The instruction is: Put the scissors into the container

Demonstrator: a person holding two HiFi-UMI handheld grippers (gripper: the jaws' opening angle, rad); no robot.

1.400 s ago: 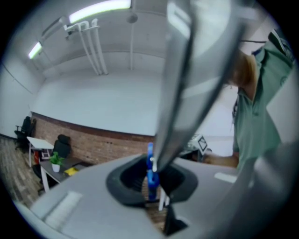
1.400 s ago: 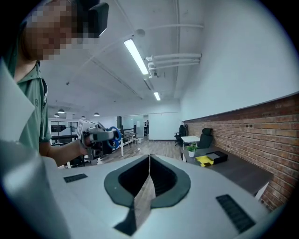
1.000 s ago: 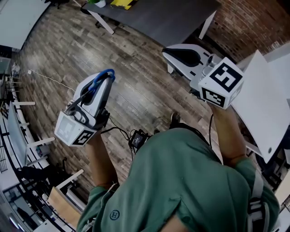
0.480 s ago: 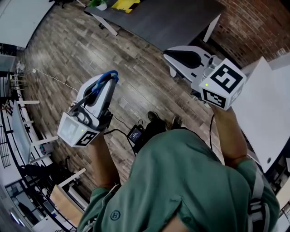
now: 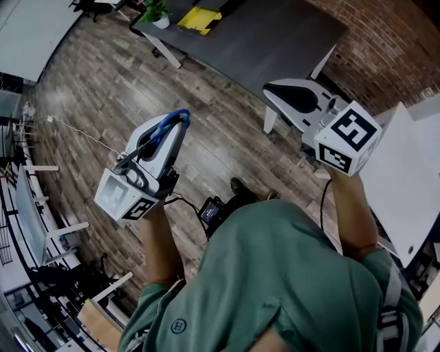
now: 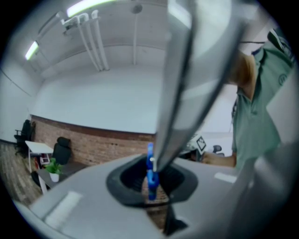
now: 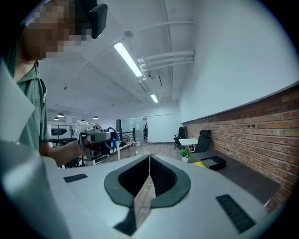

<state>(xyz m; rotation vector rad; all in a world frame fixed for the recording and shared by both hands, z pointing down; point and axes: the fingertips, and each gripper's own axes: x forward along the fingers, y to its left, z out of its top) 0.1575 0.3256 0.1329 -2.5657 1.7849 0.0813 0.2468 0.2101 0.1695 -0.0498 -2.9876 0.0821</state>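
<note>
Blue-handled scissors (image 5: 170, 126) are held in my left gripper (image 5: 176, 129), which is shut on them above the wooden floor. In the left gripper view the blue handle (image 6: 150, 176) sits between the jaws (image 6: 150, 173), and the silvery blades (image 6: 187, 84) run up past the camera. My right gripper (image 5: 297, 97) is shut with nothing in it; its pads meet at the tip (image 7: 149, 158). The right gripper view also shows the left gripper (image 7: 96, 137) with the scissors (image 7: 111, 138). A black box (image 7: 212, 162) lies on the dark table; whether it is the container I cannot tell.
Ahead is a dark table (image 5: 275, 34) with white legs; it holds a potted plant (image 5: 157, 12) and a yellow sheet (image 5: 198, 17). A white table (image 5: 405, 172) stands at the right beside a brick wall (image 5: 385, 27). Desks and chairs line the left edge.
The dark table has come nearer and lower in the head view, as the person walks towards it. Both grippers have kept their hold and state, shifting slightly right and down.
</note>
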